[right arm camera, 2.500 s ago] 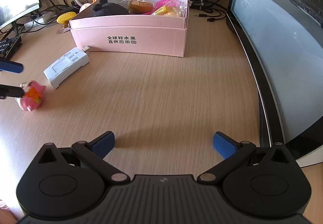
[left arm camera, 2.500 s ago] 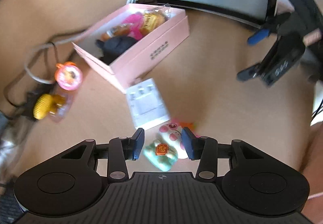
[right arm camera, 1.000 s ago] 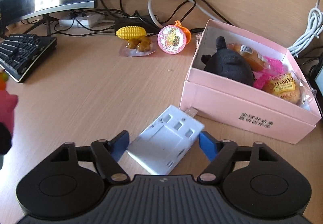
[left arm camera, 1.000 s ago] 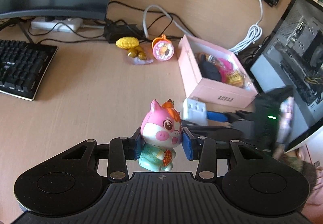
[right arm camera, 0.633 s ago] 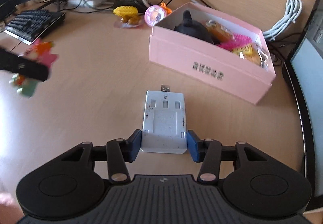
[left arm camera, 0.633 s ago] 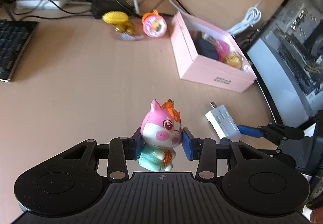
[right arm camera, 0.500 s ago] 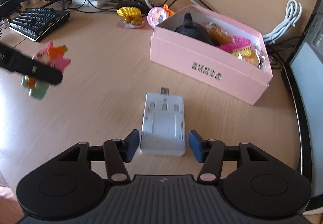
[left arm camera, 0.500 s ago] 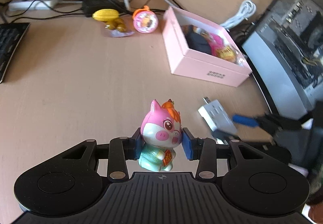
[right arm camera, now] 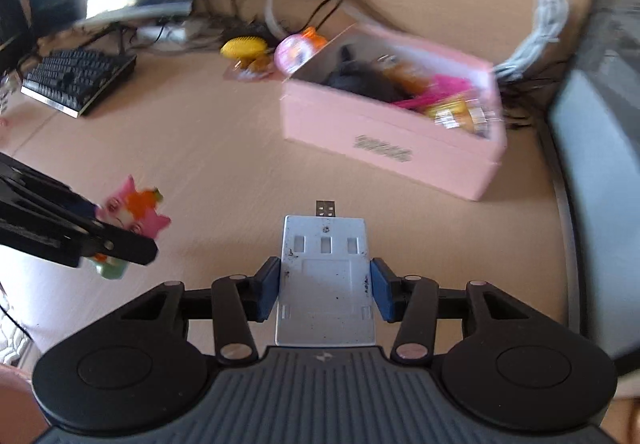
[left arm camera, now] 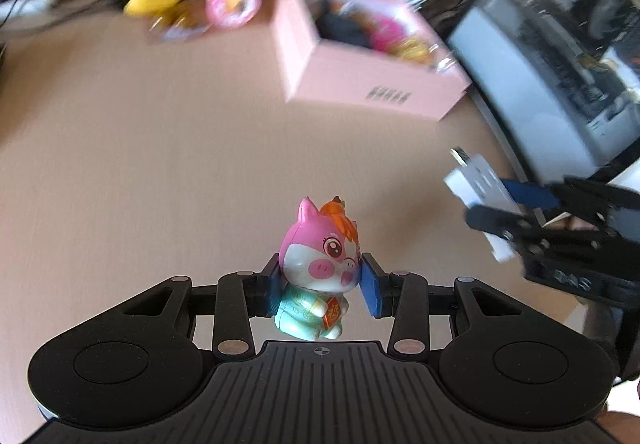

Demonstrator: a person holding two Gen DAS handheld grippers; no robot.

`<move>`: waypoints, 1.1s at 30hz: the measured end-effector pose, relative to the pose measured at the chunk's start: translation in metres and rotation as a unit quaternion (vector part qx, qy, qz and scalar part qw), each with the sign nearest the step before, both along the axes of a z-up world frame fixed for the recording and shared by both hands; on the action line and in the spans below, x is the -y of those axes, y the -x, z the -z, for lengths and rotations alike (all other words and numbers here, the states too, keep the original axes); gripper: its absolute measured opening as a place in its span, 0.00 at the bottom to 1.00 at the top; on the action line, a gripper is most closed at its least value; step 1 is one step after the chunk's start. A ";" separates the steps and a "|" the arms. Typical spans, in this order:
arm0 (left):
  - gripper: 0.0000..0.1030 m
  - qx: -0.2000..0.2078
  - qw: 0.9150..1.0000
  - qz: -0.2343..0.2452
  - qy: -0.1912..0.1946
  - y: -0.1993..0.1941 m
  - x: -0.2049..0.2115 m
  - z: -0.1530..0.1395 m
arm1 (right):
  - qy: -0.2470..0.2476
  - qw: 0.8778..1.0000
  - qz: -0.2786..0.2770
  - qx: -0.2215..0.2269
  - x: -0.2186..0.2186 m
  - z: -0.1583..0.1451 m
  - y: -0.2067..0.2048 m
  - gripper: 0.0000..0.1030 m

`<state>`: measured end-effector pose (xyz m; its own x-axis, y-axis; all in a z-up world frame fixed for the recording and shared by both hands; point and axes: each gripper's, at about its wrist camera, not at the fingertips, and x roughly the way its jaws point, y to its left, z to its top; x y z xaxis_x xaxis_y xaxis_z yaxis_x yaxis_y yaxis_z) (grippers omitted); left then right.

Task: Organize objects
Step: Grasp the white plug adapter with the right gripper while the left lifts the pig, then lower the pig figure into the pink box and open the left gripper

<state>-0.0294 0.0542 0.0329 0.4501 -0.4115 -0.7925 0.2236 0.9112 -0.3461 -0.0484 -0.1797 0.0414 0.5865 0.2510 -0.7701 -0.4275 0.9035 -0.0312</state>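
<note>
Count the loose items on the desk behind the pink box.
2: a yellow corn-shaped toy and a round pink candy case, side by side behind the pink box. Others may be hidden.

Each hand-held tool is a matte black plastic body with a ribbed, vertically grooved grip plate at six o'clock, carrying a small pale emblem at its top edge (a crosshair circle on the left one, an angular mark on the right). Two round black housings with recessed discs flank the plate at seven and five o'clock. From them run black linkage bars with triangular cut-outs, pinned by silver round screw heads. The left gripper (left arm camera: 320,282) and the right gripper (right arm camera: 324,288) both end in flat blue pads (left arm camera: 370,294) on their jaws. A strip of bare skin shows at the frame edge.
</note>
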 end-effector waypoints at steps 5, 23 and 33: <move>0.42 0.077 0.997 0.007 0.028 -0.045 0.018 -0.054 | -0.030 0.998 0.039 0.050 0.036 -0.039 0.019 0.46; 0.43 0.144 0.988 -0.043 -0.033 -0.225 0.089 -0.085 | -0.077 0.987 0.123 0.068 0.090 -0.032 0.027 0.46; 0.44 0.133 0.989 -0.017 -0.067 -0.231 0.093 -0.079 | -0.076 0.990 0.108 0.053 0.094 -0.026 0.011 0.46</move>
